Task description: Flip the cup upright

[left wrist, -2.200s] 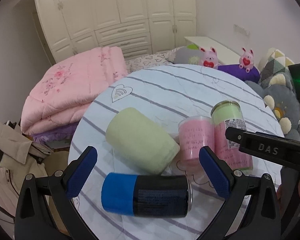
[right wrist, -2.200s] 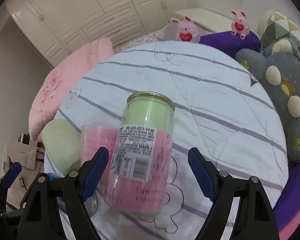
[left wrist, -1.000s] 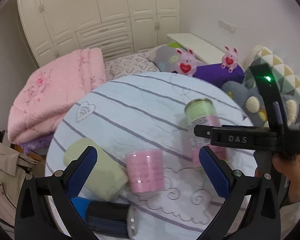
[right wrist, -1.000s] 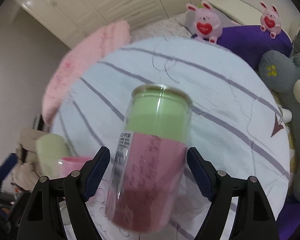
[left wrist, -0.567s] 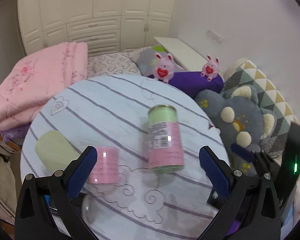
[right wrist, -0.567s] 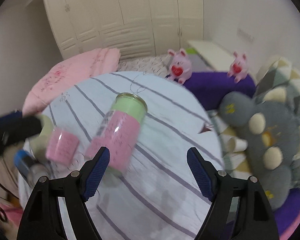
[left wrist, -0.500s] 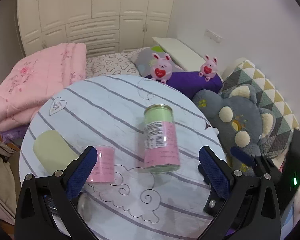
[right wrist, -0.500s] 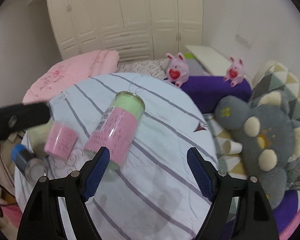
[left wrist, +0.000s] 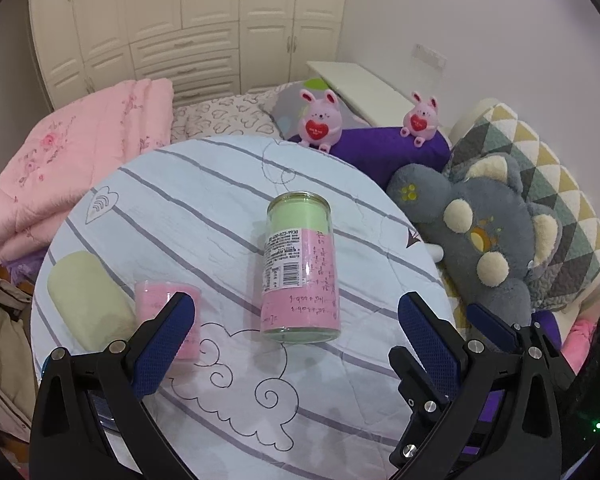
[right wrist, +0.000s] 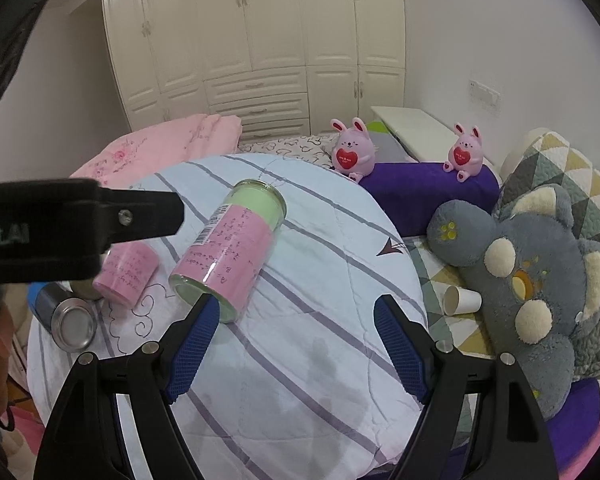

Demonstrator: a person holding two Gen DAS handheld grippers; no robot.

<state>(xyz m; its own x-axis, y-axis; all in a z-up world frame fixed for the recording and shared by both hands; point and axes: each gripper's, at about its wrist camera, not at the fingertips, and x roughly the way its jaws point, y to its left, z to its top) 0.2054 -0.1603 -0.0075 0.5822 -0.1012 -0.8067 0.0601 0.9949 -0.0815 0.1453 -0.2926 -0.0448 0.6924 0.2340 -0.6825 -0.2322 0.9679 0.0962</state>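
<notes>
Even, soft indoor light — moderately bright, no glare. Both views sharp, free of motion blur. Faint diffuse shadows on the tablecloth between the jaws. Strong fisheye curvature — dark vignette at all corners.

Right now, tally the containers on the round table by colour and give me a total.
Pink and green: 1, the tall jar
Pink: 1, the small cup
Pale green: 1, the cup lying down
Blue and black: 1, the can on its side
Total: 4
</notes>
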